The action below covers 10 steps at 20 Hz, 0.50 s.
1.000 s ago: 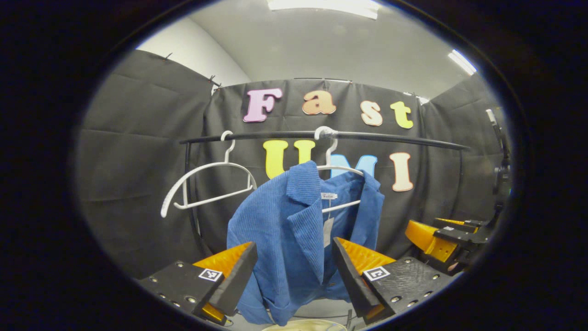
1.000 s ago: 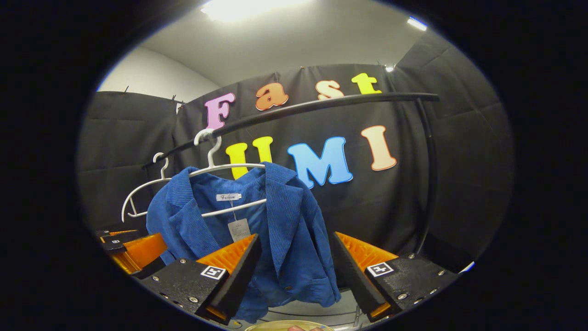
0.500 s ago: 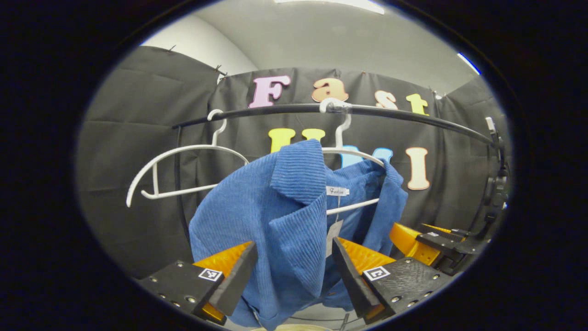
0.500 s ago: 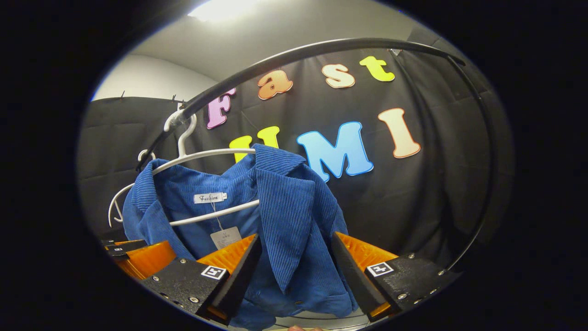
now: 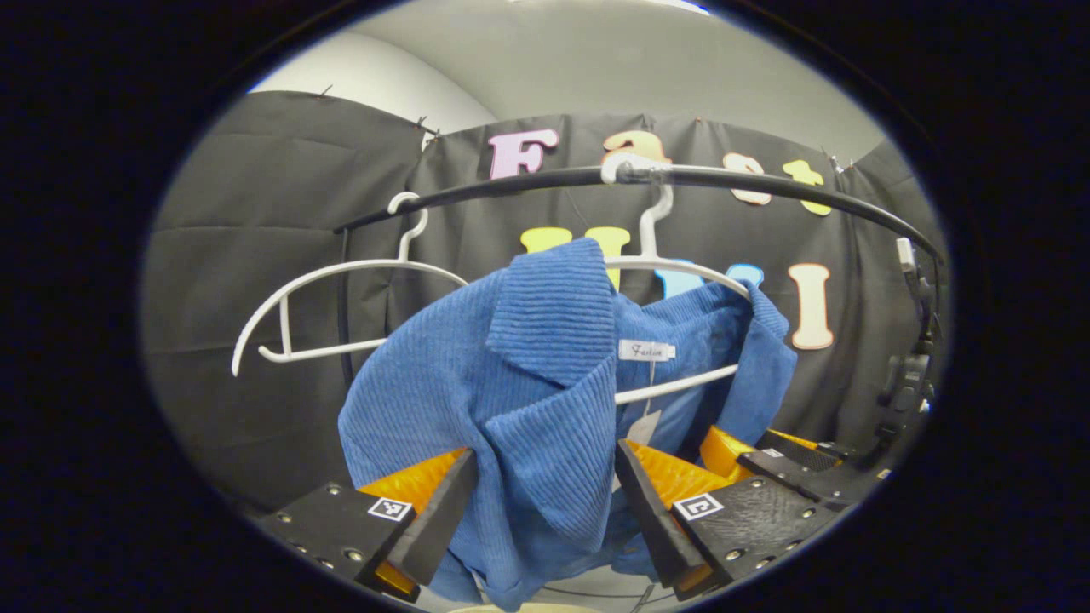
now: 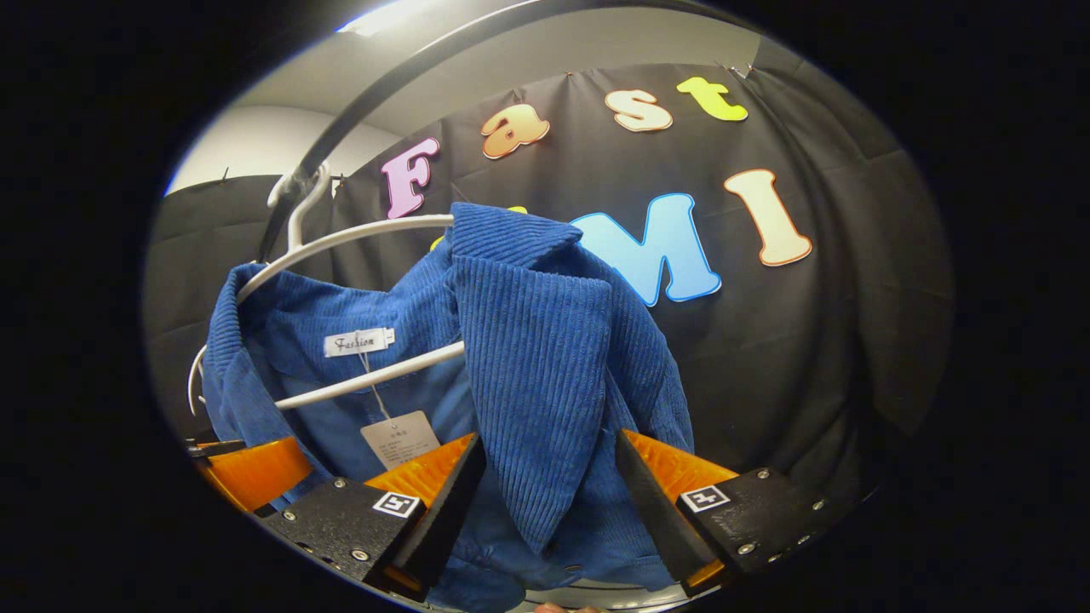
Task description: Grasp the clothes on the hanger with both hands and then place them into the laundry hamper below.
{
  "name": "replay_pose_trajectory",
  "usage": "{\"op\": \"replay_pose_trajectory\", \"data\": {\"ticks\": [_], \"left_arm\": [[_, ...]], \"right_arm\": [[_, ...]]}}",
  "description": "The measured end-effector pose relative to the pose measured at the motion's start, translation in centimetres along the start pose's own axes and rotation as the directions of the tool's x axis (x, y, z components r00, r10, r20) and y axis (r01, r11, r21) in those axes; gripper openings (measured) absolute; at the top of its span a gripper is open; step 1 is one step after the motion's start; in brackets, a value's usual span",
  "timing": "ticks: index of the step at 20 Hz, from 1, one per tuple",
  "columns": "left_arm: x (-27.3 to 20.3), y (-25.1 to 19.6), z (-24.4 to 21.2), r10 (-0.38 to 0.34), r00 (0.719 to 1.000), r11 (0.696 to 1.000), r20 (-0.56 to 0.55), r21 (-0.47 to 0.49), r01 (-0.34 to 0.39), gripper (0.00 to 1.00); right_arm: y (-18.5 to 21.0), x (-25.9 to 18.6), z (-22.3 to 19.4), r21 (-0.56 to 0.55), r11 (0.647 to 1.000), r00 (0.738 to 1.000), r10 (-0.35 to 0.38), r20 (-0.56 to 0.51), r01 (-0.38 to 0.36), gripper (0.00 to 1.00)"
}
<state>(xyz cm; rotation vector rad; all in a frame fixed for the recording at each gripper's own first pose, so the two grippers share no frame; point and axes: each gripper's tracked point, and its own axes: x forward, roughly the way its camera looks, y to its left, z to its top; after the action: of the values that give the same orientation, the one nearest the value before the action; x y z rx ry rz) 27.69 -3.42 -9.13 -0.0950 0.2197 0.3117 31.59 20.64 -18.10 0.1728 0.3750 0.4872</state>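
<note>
A blue corduroy jacket hangs on a white hanger hooked over a black rail. My left gripper is open, its fingers standing either side of the jacket's left lapel. In the right gripper view the same jacket fills the middle on its hanger. My right gripper is open around the right lapel, which hangs between its fingers. The right gripper also shows at the lower right of the left gripper view, and the left gripper at the lower left of the right gripper view.
A second, bare white hanger hangs on the rail to the left of the jacket. The rail arcs close overhead in the right gripper view. A pale rim shows below the jacket at the bottom edge.
Both grippers have moved forward and up toward the jacket. The lapels now hang between the open fingers, and the jacket looks much larger in both views.
</note>
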Motion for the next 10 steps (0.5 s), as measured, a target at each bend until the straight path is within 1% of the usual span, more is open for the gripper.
{"op": "replay_pose_trajectory", "data": {"ticks": [2, 3, 4, 5, 6, 9, 10], "left_arm": [[-0.1, -0.3, 0.1, 0.009, 1.000, 1.000, 0.018, -0.014, -0.008, 0.94], [0.4, -0.4, -0.4, 0.015, 1.000, 1.000, 0.009, -0.021, -0.015, 0.94], [1.0, -0.4, -1.0, 0.031, 0.999, 0.999, -0.014, -0.021, -0.031, 0.94], [1.5, -0.3, -1.5, 0.050, 0.998, 0.999, -0.028, -0.014, -0.050, 0.95], [1.9, 0.0, -1.5, 0.069, 0.997, 0.998, -0.027, -0.009, -0.069, 0.94], [2.6, 0.7, -1.3, 0.106, 0.994, 0.994, -0.012, -0.027, -0.106, 0.94], [2.9, 1.1, -1.2, 0.126, 0.992, 0.992, -0.010, -0.026, -0.126, 0.89]], "right_arm": [[0.1, 1.0, 0.0, 0.011, 1.000, 1.000, 0.011, 0.002, -0.011, 0.95], [0.0, 1.6, 0.0, 0.012, 1.000, 1.000, 0.013, 0.000, -0.013, 0.90], [0.2, 1.8, -0.1, 0.009, 1.000, 1.000, 0.016, -0.003, -0.016, 0.95], [0.3, 2.2, 0.0, 0.006, 1.000, 1.000, 0.015, 0.000, -0.015, 0.95], [0.3, 2.3, -0.1, 0.005, 1.000, 1.000, 0.016, 0.001, -0.016, 0.95], [0.7, 2.8, -0.1, 0.011, 1.000, 1.000, 0.018, 0.002, -0.018, 0.94], [0.5, 3.0, 0.0, 0.002, 1.000, 1.000, 0.009, 0.008, -0.009, 0.93]]}}
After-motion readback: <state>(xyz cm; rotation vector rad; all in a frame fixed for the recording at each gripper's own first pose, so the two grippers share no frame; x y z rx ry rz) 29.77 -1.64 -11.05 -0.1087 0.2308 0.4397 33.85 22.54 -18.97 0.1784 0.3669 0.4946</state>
